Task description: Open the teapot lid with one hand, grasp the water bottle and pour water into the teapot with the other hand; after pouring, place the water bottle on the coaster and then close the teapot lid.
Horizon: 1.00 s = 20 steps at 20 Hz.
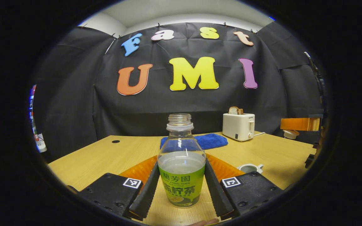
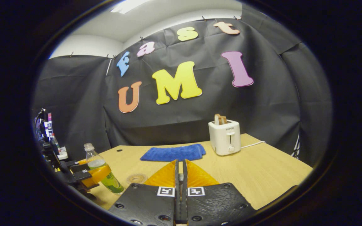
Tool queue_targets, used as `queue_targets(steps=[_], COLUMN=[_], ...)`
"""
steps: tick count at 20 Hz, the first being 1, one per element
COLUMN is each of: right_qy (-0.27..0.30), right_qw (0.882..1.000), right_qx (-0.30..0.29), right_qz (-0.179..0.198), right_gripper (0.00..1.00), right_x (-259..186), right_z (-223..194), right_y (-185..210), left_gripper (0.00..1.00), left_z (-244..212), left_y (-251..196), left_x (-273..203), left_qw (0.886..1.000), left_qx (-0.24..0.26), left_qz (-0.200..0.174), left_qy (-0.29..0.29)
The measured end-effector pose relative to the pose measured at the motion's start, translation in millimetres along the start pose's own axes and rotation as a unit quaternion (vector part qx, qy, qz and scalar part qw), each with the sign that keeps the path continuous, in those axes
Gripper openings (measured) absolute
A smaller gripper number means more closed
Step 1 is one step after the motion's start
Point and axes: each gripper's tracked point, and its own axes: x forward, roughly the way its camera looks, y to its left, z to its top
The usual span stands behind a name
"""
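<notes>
An uncapped clear water bottle (image 1: pixel 181 185) with a green label, about half full, stands upright between the fingers of my left gripper (image 1: pixel 181 163). Both fingers press on its sides, just above the wooden table (image 1: pixel 105 157). In the right gripper view the same bottle (image 2: pixel 101 171) leans slightly in that gripper (image 2: pixel 86 175), beside a round coaster (image 2: pixel 136 178). A small white teapot (image 1: pixel 250 168) sits open-topped to the right. My right gripper (image 2: pixel 180 163) is shut; in the left gripper view it (image 1: pixel 297 125) hangs above the table with the white lid (image 1: pixel 291 134) at its tips.
A folded blue towel (image 2: pixel 173 153) lies at the back of the table. A white toaster (image 2: pixel 225 137) with toast in it stands to its right, and a cord runs off to the right. Black cloth walls close the back and sides.
</notes>
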Motion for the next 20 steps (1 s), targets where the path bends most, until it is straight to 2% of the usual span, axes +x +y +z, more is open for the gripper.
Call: queue_targets(steps=[3,7,12,14,16,18,20], right_qy=[-0.003,-0.006,-0.002,-0.008,-0.016,-0.017,-0.025], right_qw=[1.000,1.000,1.000,1.000,0.999,0.999,0.998], right_qx=[-0.006,-0.013,-0.015,-0.012,-0.014,-0.011,-0.006], right_qz=[0.002,-0.001,-0.017,-0.023,-0.040,-0.047,-0.059], right_gripper=[0.00,0.00,0.00,0.00,0.00,0.00,0.00], right_x=[-3.9,-7.8,-10.4,-13.8,-16.1,-18.5,-21.5], right_z=[3.2,8.5,11.4,16.7,23.0,24.9,30.7], right_y=[1.3,-1.8,-15.2,-22.2,-36.2,-43.4,-54.6], left_gripper=[0.76,0.76,0.75,0.75,0.75,0.75,0.75], left_z=[4.4,12.4,13.5,12.8,11.1,7.6,2.1], left_y=[4.4,12.5,14.0,11.0,11.1,12.3,5.8], left_x=[-9.5,-19.0,-15.7,-13.3,-9.7,-6.1,-7.2], left_qw=[0.999,0.992,0.969,0.956,0.937,0.913,0.883], left_qx=[0.039,0.119,0.235,0.281,0.332,0.389,0.452], left_qz=[0.011,0.032,0.052,0.056,0.065,0.076,0.071], left_qy=[0.008,0.029,0.059,0.071,0.083,0.096,0.105])
